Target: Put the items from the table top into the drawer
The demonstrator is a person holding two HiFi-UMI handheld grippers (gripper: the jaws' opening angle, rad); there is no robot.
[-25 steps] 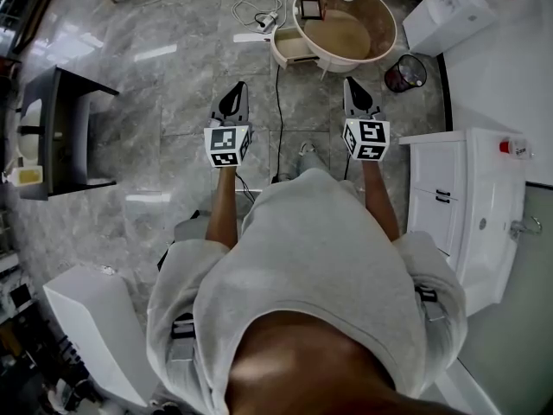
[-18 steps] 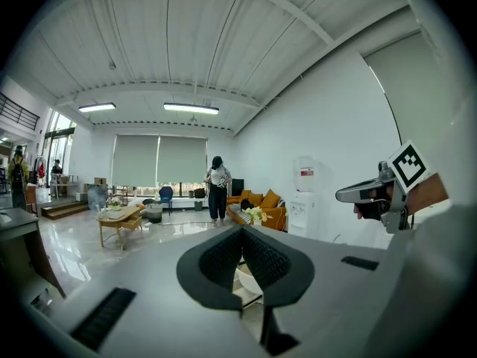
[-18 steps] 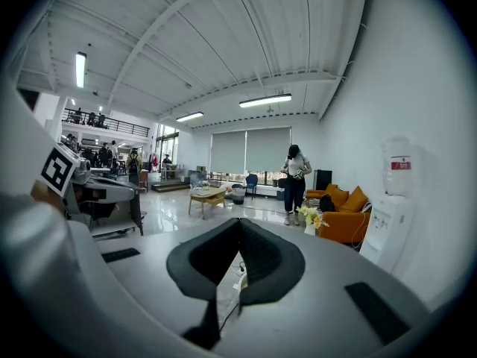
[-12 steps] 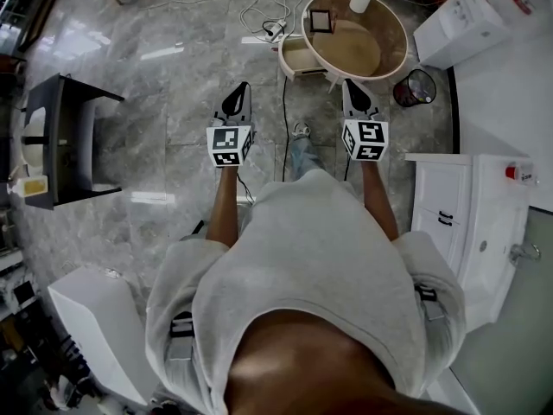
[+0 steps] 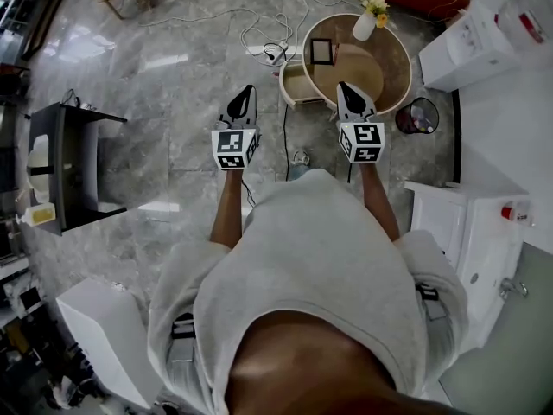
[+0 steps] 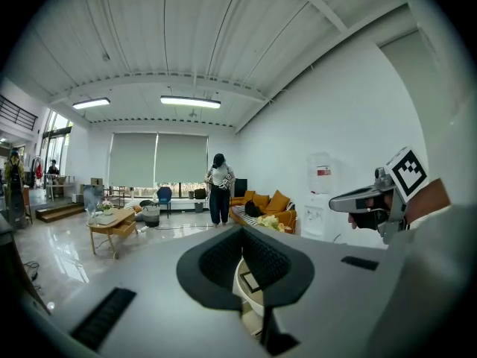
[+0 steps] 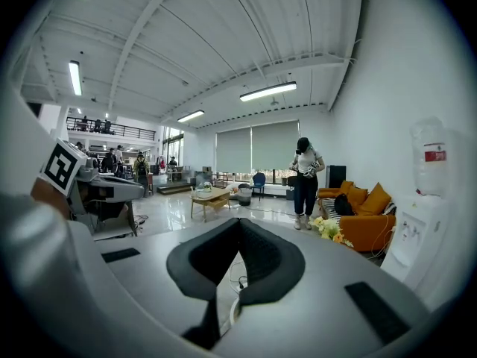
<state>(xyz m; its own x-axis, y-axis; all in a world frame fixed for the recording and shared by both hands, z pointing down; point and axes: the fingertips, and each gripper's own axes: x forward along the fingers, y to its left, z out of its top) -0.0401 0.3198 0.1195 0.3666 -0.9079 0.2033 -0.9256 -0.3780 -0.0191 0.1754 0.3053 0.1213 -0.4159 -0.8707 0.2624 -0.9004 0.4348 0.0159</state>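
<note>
A round wooden table [image 5: 393, 63] stands ahead of me on the grey floor. On it are a small dark picture frame [image 5: 321, 52] and a white vase with yellow flowers [image 5: 367, 20]. Its drawer [image 5: 296, 85] is pulled out to the left and looks bare inside. My left gripper [image 5: 243, 104] is held up over the floor, short of the drawer, shut and holding nothing. My right gripper [image 5: 347, 95] is also shut and bare, its tip overlapping the table's near edge in the head view. The left gripper view shows the frame [image 6: 250, 280] through the gap below the shut jaws.
A black waste bin [image 5: 417, 116] sits right of the table, with white cabinets [image 5: 458, 232] and a water dispenser [image 5: 501, 28] further right. Cables and a power strip [image 5: 276, 54] lie left of the drawer. A black side table [image 5: 65, 167] stands far left. A person [image 6: 218, 189] stands in the distance.
The table, drawer and bin have slid lower in the head view, so I am closer to them. Both grippers stay raised and shut, the right one now reaching the table's edge.
</note>
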